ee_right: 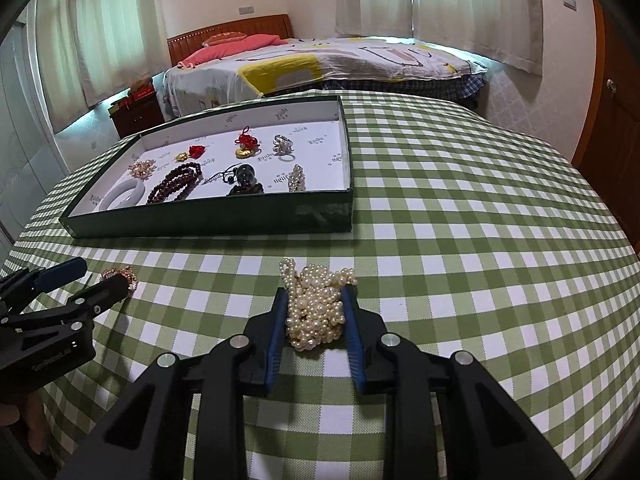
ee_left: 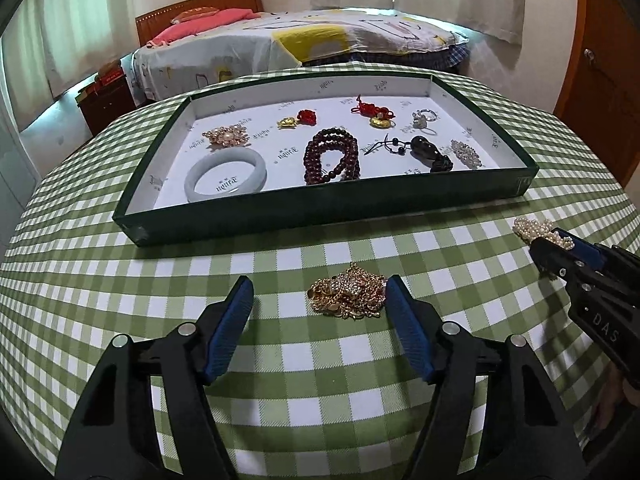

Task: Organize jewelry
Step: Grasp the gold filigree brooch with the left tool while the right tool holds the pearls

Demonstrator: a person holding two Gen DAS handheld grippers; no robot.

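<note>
A tangled gold chain [ee_left: 348, 296] lies on the green checked tablecloth. My left gripper [ee_left: 318, 292] stands open around it, the right pad beside the chain and the left pad well apart. My right gripper [ee_right: 315, 296] is shut on a bundle of pearl strands [ee_right: 316, 312] that rests on the cloth. The left wrist view shows the pearl strands [ee_left: 532, 228] at the right gripper [ee_left: 554, 254] on the right. In the right wrist view the left gripper [ee_right: 94, 282] and the gold chain [ee_right: 120, 276] are at the far left.
A shallow dark green tray [ee_left: 320, 210] [ee_right: 208, 222] with a white floor lies behind, holding a pale bangle [ee_left: 226, 174], dark red beads [ee_left: 332, 158], a brooch, gold charms, rings and a dark pendant. Beyond the table are a bed [ee_left: 304, 44] and a wooden door [ee_left: 600, 80].
</note>
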